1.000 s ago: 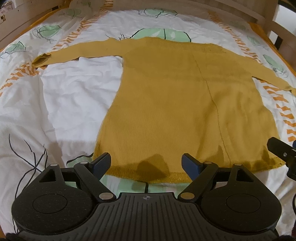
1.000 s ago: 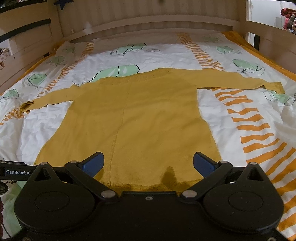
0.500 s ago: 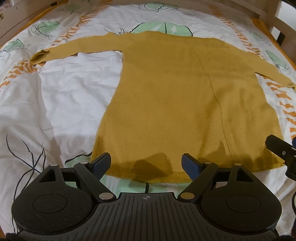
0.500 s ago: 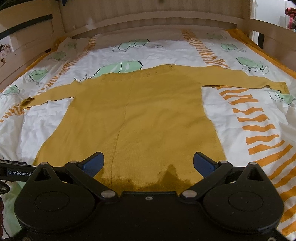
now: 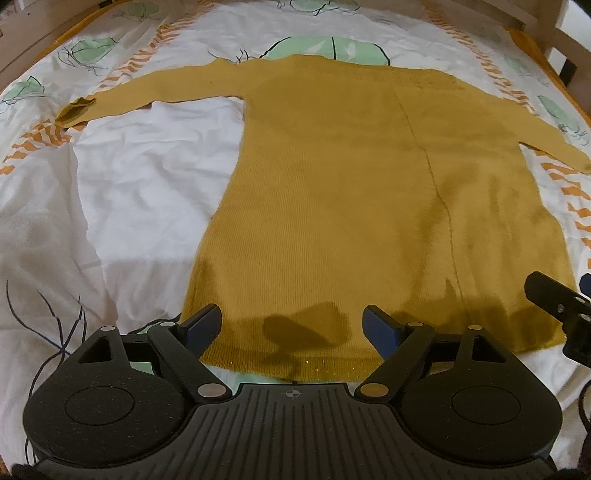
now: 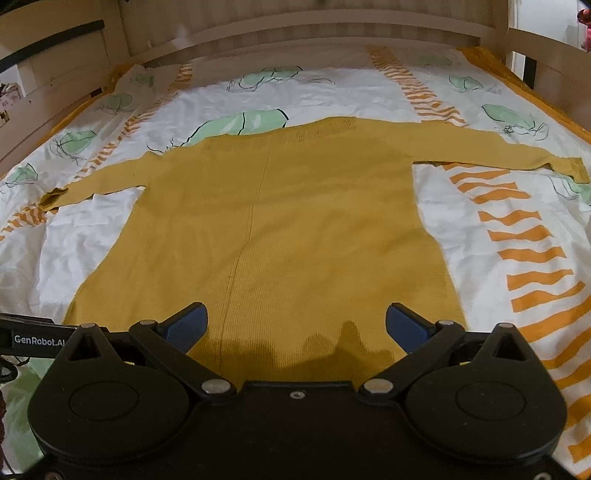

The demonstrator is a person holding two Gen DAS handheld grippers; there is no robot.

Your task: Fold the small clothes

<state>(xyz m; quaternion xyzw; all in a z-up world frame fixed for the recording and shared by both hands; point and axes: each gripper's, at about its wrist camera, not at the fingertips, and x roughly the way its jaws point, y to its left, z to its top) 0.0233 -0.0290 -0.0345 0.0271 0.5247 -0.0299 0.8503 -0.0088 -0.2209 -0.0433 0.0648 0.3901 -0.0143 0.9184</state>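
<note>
A mustard-yellow knit sweater (image 5: 354,192) lies flat on the bed, both sleeves spread out to the sides, hem nearest me; it also shows in the right wrist view (image 6: 280,229). My left gripper (image 5: 291,326) is open and empty, just above the left half of the hem. My right gripper (image 6: 295,325) is open and empty, above the right half of the hem. The left sleeve cuff (image 5: 75,110) is slightly curled. Part of the right gripper (image 5: 557,310) shows at the right edge of the left wrist view.
The bed sheet (image 6: 509,229) is white with green leaf prints and orange stripes, a little wrinkled. A wooden bed frame (image 6: 332,33) rises at the far end and along both sides.
Both grippers have moved forward and slightly lower over the sweater's hem. The sweater has not moved. Both grippers stay open.
</note>
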